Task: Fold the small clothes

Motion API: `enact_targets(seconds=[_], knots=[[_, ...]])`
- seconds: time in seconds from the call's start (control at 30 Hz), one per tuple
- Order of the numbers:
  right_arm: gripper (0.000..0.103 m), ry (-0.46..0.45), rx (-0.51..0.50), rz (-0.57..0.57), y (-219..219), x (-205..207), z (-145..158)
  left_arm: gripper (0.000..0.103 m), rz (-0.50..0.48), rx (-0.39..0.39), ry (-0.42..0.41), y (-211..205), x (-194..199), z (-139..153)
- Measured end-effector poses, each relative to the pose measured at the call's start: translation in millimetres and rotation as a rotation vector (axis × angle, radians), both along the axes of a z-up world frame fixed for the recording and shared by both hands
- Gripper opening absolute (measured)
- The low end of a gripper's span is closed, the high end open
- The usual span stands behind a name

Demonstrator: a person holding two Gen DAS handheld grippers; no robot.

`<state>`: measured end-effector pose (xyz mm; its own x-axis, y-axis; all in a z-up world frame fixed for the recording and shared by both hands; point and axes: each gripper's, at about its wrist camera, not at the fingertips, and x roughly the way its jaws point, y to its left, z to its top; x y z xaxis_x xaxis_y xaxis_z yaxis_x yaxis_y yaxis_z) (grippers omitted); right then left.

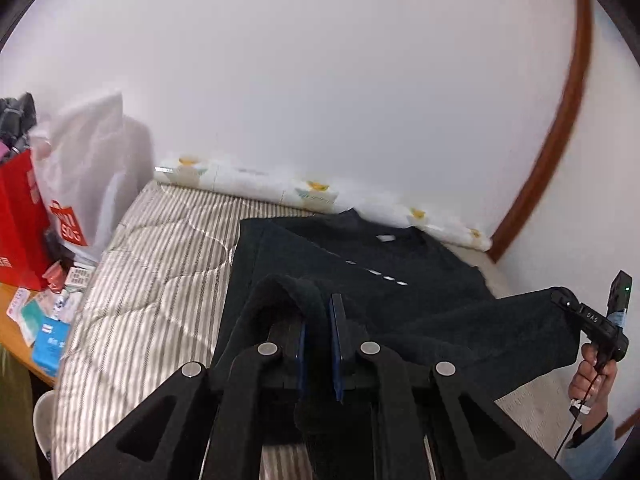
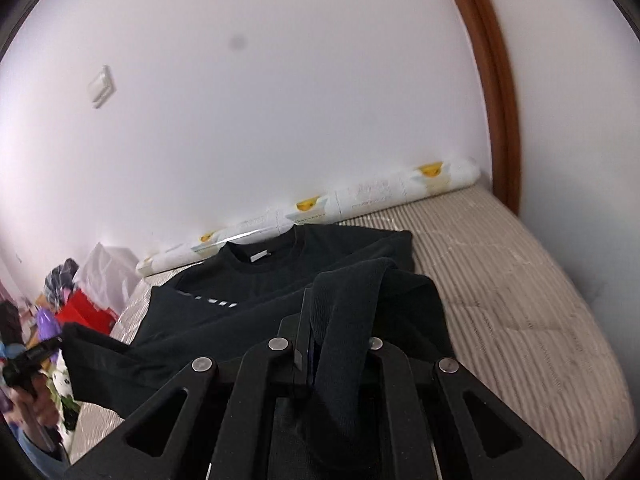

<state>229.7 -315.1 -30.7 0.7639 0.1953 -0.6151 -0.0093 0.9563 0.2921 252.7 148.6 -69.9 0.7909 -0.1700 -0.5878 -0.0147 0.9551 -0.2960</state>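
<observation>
A black sweater (image 1: pixel 360 256) with a white neck label and a dashed white chest print lies on the striped bed, collar toward the wall; it also shows in the right wrist view (image 2: pixel 256 280). My left gripper (image 1: pixel 320 320) is shut on the sweater's lower hem at one corner and holds it lifted. My right gripper (image 2: pixel 332 320) is shut on the hem at the other corner, with ribbed fabric draped over its fingers. The right gripper also shows in the left wrist view (image 1: pixel 560 300) at the far right, pulling the hem taut.
The striped mattress (image 1: pixel 160 264) fills the floor of both views. A white roll with yellow prints (image 1: pixel 312 192) lies along the wall. A white plastic bag (image 1: pixel 88 168), a red bag (image 1: pixel 20 216) and clutter on a wooden table stand at the left. A brown door frame (image 2: pixel 492 92) stands at the right.
</observation>
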Motion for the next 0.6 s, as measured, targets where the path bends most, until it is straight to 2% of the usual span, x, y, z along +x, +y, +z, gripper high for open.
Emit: enact_targets(seconds=[0.1,0.23,0.33,0.47,0.53,0.6], knots=[[0.007,0.050,-0.043,-0.015,4,33,-25,0.010,0.019,0.030,0.051,1,27,-23],[0.008,0.125,-0.082,-0.039,1,63,-63,0.011,0.038,0.005,0.110,12,46,-52],[0.008,0.169,-0.076,-0.049,-5,74,-82,0.011,0.035,-0.012,0.145,17,54,-67],[0.008,0.229,-0.110,-0.062,-5,84,-94,0.015,0.033,0.004,0.172,15,60,-77],[0.013,0.236,-0.117,-0.065,-3,77,-91,0.017,0.027,0.010,0.181,14,60,-79],[0.025,0.219,-0.110,-0.076,-4,61,-84,0.022,0.014,0.024,0.189,11,55,-76]])
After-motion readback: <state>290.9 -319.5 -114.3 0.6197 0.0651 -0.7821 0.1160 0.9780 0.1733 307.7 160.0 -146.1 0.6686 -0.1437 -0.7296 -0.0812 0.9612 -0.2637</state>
